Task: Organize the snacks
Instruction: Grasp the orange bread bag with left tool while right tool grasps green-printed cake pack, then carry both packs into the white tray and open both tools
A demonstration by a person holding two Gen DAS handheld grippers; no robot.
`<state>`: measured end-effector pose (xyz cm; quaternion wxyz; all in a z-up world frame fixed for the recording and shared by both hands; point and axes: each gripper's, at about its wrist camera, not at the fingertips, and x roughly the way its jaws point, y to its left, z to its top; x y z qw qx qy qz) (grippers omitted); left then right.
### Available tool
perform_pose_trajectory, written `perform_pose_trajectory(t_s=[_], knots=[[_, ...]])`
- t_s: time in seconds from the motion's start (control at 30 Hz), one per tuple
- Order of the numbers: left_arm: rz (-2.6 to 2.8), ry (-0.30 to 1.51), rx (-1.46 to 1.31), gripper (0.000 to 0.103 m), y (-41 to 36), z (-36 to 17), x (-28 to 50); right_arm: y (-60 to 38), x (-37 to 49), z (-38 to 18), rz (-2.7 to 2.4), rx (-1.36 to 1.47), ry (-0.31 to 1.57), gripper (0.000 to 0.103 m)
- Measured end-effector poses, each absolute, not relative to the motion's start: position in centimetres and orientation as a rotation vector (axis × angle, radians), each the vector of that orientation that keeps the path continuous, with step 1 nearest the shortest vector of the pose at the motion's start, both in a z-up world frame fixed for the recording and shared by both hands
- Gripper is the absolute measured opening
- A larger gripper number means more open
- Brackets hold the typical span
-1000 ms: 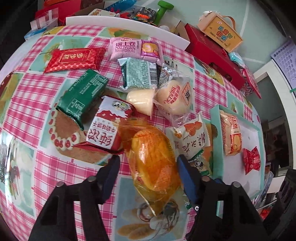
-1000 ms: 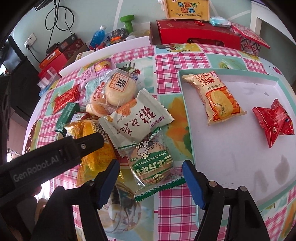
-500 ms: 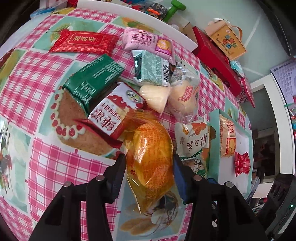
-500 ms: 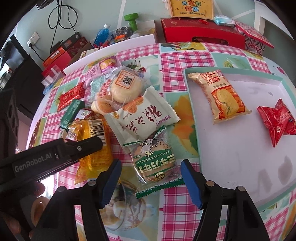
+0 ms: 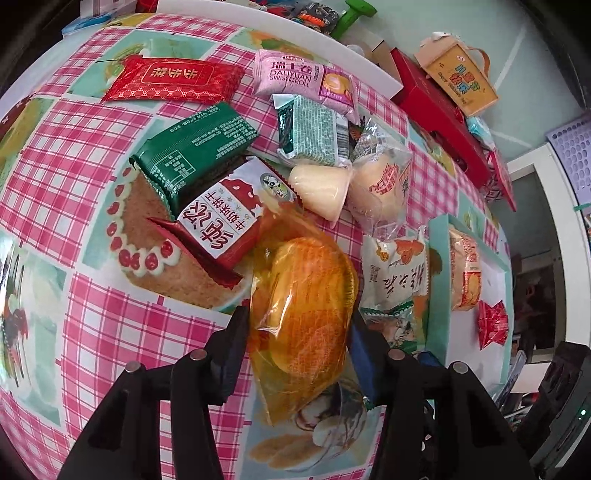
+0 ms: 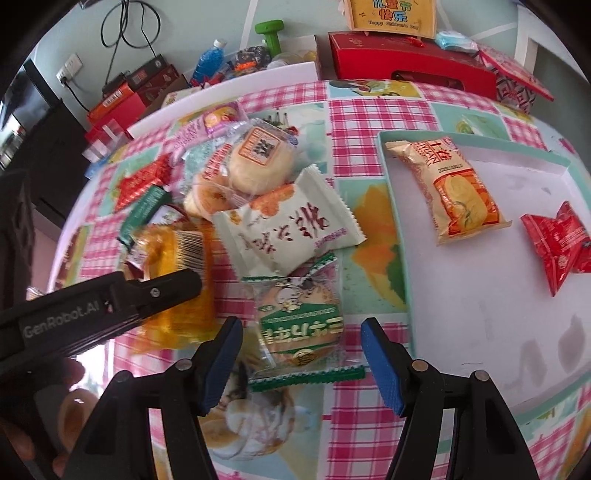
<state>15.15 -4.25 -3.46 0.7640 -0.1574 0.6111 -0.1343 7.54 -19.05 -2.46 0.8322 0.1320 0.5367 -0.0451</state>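
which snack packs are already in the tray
Two: the long golden-orange cake pack and the small red crinkled packet lie inside the mint-rimmed tray. All other snacks still sit piled on the checked tablecloth.

From my remote seat I see a table under a pink-checked cloth printed with food pictures. Behind it runs a pale green wall with a white socket and black cables hanging from it. Red boxes and a yellow gift box stand along the far edge. To one side I make out white shelving and a lilac perforated panel. Soft daylight fills the room.
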Motion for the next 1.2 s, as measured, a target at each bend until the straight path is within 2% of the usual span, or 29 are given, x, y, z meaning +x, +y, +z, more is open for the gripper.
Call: perform_pose_trajectory(t_s=[0.6,0.7,0.73,1.2], knots=[[-0.282,1.306,-0.283,0.053,-5.5,-3.9,15.9,-17.1,9.2,-4.0,-0.132,0.174,1.165,0.07],[-0.283,1.303,-0.282,0.053,-5.5,-3.9,15.9,-17.4,9.2,-3.9,-0.145,0.181,1.154,0.056],[-0.283,1.302,-0.281,0.053,-5.5,-3.9,15.9,-17.7,9.1,-3.8,-0.15,0.188,1.152,0.054],[-0.3,1.267,-0.281,0.049,-5.1,-2.3,15.4,-19.3,7.6,-1.0,-0.135,0.232,1.072,0.053]])
